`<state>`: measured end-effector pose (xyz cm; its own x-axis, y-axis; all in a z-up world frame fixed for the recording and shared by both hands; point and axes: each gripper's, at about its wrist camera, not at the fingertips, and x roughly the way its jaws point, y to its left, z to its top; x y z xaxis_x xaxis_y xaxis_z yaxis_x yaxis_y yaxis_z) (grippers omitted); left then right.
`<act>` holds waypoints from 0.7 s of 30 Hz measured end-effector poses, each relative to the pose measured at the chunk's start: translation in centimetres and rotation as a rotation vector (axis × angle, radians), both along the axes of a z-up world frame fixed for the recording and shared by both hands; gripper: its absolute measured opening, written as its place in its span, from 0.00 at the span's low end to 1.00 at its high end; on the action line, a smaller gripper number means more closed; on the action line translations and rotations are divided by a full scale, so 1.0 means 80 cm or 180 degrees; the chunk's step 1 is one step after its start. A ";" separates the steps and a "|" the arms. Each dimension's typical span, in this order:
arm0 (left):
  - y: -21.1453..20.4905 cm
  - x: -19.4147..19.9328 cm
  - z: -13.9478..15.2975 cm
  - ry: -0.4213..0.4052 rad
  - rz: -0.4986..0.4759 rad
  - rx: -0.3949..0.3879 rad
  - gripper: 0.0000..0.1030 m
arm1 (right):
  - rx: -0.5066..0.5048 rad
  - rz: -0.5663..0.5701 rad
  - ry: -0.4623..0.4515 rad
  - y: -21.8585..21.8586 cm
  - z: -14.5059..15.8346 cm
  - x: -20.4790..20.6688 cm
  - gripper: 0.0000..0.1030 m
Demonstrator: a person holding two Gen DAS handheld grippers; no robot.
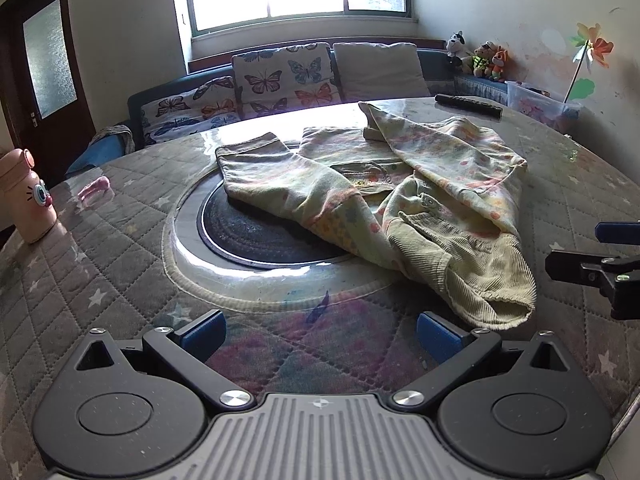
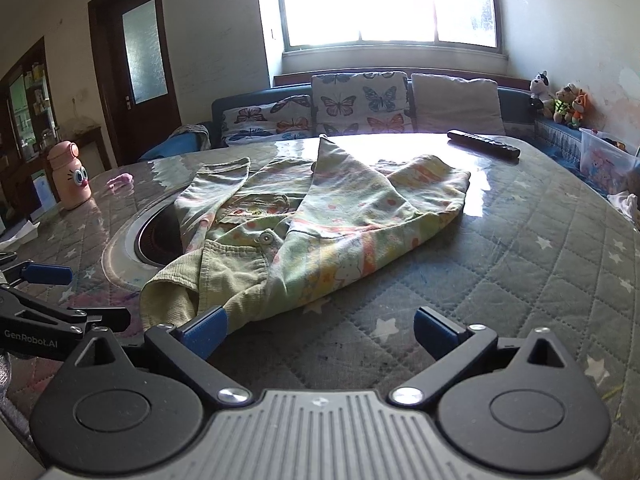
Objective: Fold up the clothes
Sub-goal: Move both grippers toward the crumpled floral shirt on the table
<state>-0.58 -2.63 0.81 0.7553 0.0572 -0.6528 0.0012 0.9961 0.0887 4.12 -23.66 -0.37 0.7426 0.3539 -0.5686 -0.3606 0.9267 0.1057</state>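
A small yellow-green jacket (image 1: 400,184) with a flowered lining and corduroy outside lies rumpled on the round table, partly over the dark centre disc (image 1: 256,240). In the right wrist view the same jacket (image 2: 320,216) spreads from the centre toward me. My left gripper (image 1: 320,330) is open, low over the near table edge, short of the jacket with nothing between its blue pads. My right gripper (image 2: 320,330) is open too; its left pad (image 2: 204,330) sits just at the jacket's near corduroy hem. Each gripper shows at the edge of the other's view: right gripper (image 1: 600,256), left gripper (image 2: 52,300).
The table carries a quilted star-print cover (image 2: 520,248) under clear film. A pink bottle (image 1: 26,196) stands at the left edge, a small pink item (image 1: 94,189) near it, a black remote (image 1: 468,105) at the far side. A butterfly-cushioned sofa (image 1: 280,80) sits behind.
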 end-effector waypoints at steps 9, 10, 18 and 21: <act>0.004 0.019 0.008 -0.0016 -0.0005 0.0011 1.00 | -0.0031 0.0003 0.0001 0.005 0.008 0.020 0.94; 0.005 0.022 0.009 -0.0016 0.0000 0.0005 1.00 | -0.0039 0.0010 0.0002 0.006 0.009 0.023 0.94; 0.007 0.043 0.013 0.0033 0.0001 -0.0011 1.00 | -0.0069 0.0059 0.0027 0.017 0.013 0.042 0.93; 0.008 0.052 0.015 0.0043 -0.0005 0.0006 1.00 | -0.0080 0.0070 0.0044 0.020 0.013 0.050 0.92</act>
